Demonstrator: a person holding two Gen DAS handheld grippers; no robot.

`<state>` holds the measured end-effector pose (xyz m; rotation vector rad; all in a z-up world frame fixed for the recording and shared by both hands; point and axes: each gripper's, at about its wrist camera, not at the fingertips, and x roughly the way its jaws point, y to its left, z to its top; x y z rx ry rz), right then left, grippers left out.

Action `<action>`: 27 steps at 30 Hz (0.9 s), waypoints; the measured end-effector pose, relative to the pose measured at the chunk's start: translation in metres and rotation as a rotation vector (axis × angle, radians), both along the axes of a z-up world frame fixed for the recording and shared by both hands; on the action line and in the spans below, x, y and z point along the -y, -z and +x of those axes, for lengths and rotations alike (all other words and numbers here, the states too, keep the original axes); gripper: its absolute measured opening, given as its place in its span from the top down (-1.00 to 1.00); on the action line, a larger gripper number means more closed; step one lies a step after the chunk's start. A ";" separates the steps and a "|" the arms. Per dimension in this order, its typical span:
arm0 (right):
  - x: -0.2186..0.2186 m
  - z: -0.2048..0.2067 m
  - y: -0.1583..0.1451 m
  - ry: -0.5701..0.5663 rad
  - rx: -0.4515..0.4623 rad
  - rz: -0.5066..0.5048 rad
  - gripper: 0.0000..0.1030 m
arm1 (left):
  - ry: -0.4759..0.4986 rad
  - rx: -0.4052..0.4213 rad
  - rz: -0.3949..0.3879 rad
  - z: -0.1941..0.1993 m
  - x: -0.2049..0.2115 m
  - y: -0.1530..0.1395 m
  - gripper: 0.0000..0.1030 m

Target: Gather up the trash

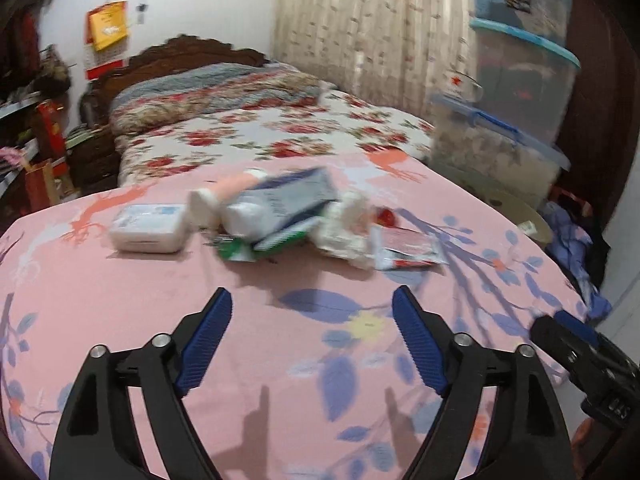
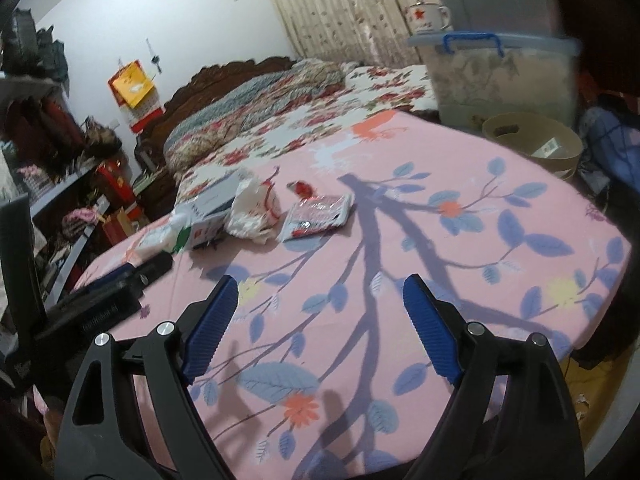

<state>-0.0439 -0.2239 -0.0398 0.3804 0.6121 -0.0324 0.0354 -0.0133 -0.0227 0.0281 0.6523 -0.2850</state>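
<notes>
A heap of trash lies on the pink flowered tablecloth [image 1: 140, 304]: a white tissue pack [image 1: 148, 227], a pink and white tube [image 1: 224, 196], a blue-grey box [image 1: 292, 196], a green wrapper [image 1: 240, 250], crumpled white paper [image 1: 348, 220], a small red piece [image 1: 386, 216] and a red-and-white packet [image 1: 404, 252]. My left gripper [image 1: 312, 292] hovers open a short way before the heap, nothing between its blue pads. My right gripper [image 2: 322, 280] is open and empty too, to the right, with the packet [image 2: 320, 214] and the crumpled paper [image 2: 254, 210] ahead of it.
A round tan bin [image 2: 536, 146] stands beyond the table's right edge, beside stacked clear storage boxes [image 2: 500, 76] with a mug [image 2: 426, 16] on top. A bed with a flowered cover [image 1: 280, 132] lies behind the table. Cluttered shelves [image 2: 60, 184] line the left side.
</notes>
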 end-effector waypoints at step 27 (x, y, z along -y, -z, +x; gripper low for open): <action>-0.021 0.032 0.024 -0.116 -0.012 -0.020 -0.65 | -0.094 -0.008 0.014 0.017 -0.025 0.021 -0.55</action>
